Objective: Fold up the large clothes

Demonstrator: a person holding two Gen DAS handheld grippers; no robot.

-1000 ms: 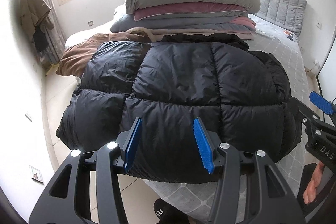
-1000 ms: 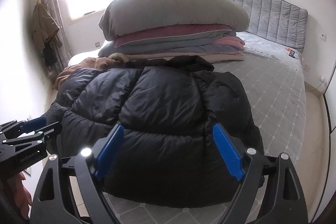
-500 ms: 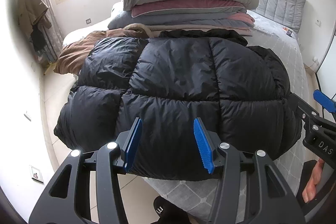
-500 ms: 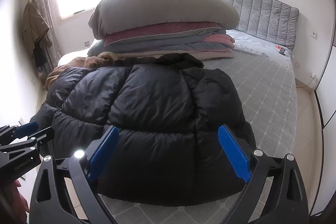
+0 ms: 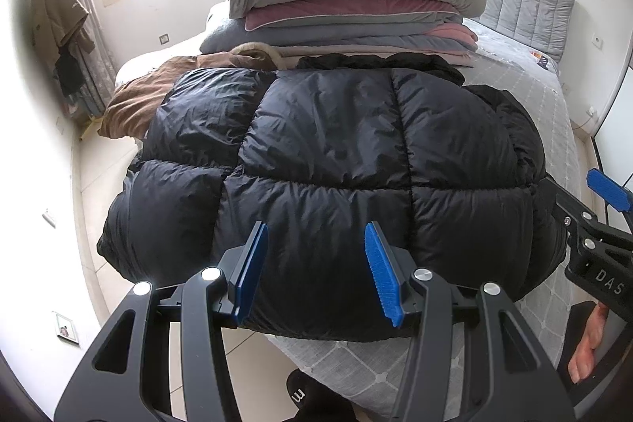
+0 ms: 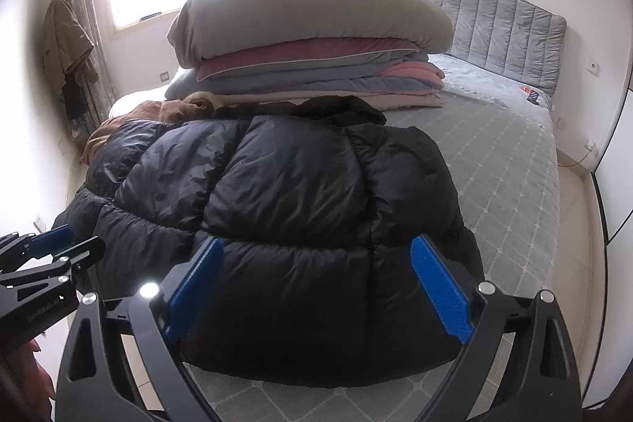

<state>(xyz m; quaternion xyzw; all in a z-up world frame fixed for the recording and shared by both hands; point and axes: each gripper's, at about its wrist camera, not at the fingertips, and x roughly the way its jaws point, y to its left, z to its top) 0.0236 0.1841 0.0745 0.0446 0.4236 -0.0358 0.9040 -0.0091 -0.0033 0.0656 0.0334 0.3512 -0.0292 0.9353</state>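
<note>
A large black puffer jacket (image 5: 336, 161) lies folded on the grey bed, its hem at the near edge; it also shows in the right wrist view (image 6: 285, 208). My left gripper (image 5: 314, 267) is open and empty, just above the jacket's near hem. My right gripper (image 6: 316, 287) is wide open and empty, hovering over the jacket's near right part. The right gripper shows at the right edge of the left wrist view (image 5: 593, 224). The left gripper shows at the left edge of the right wrist view (image 6: 43, 263).
A stack of folded quilts and a grey pillow (image 6: 312, 42) stands behind the jacket. A brown garment (image 5: 146, 93) lies at the bed's left. The grey quilted bedspread (image 6: 514, 184) extends right to the headboard (image 6: 510, 30). Floor lies below the bed's near edge. A coat hangs by the window (image 5: 59, 18).
Both grippers have drawn back and risen slightly from the jacket; the right gripper's jaws have opened a little wider. The jacket has not moved.
</note>
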